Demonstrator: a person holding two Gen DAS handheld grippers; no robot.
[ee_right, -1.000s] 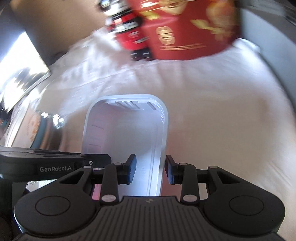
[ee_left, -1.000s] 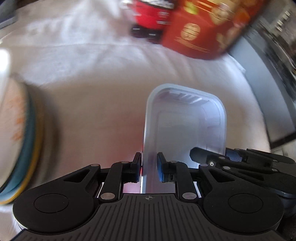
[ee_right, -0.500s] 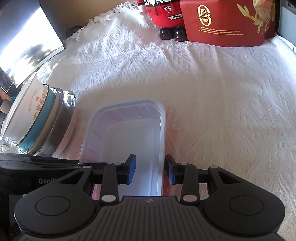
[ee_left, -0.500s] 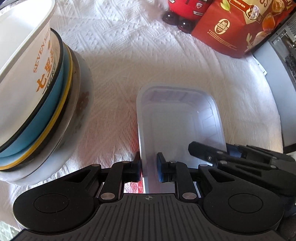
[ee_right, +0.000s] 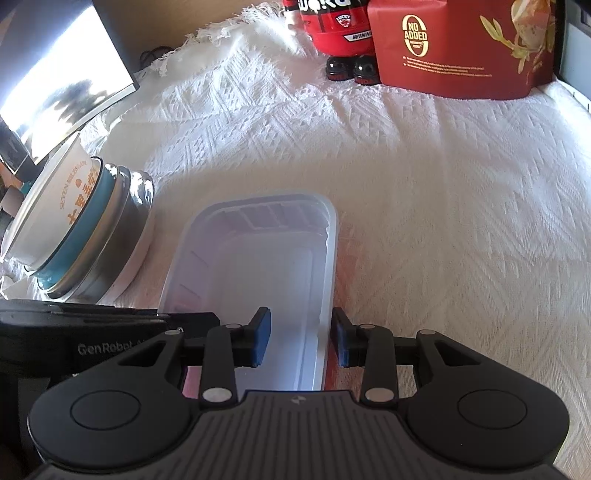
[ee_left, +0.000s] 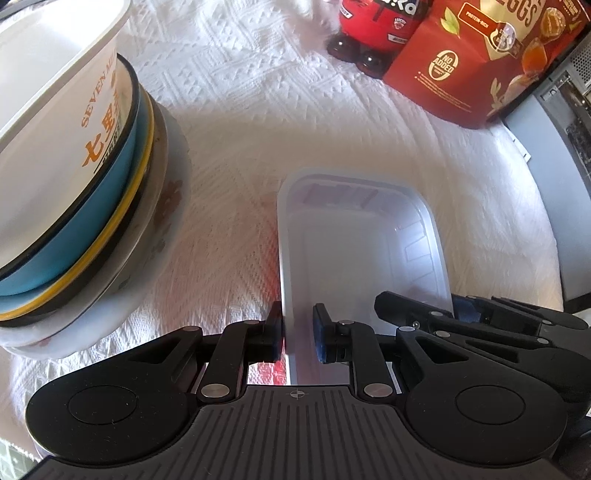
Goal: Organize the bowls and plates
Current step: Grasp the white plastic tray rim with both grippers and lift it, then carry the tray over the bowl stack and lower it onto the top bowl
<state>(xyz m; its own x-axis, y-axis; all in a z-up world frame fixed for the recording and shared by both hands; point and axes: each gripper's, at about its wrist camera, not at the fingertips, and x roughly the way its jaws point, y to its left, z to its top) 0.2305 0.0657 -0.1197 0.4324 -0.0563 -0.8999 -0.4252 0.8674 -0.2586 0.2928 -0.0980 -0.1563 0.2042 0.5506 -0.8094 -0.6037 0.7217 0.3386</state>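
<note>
A clear rectangular plastic container (ee_left: 369,258) (ee_right: 258,280) sits low over the white tablecloth, held between both grippers. My left gripper (ee_left: 297,332) is shut on its left wall near the closest corner. My right gripper (ee_right: 301,341) is shut on its right wall, with one pad inside and one outside. Each gripper also shows in the other's view, as the right gripper (ee_left: 461,314) and the left gripper (ee_right: 177,321). Just left of the container stands a tilted stack of bowls (ee_left: 74,184) (ee_right: 74,229): a white printed bowl on top, then blue and yellow-rimmed ones.
A red snack bag (ee_left: 480,62) (ee_right: 461,48) and a red figurine with black feet (ee_left: 373,29) (ee_right: 340,33) stand at the back. A monitor (ee_right: 55,92) is at the far left and a grey computer case (ee_left: 554,166) at the right. The white tablecloth (ee_right: 443,221) stretches right of the container.
Both views went from blurred to sharp as the hands swung and settled. The bowl stack now shows fully at the left. The container stayed in both grips.
</note>
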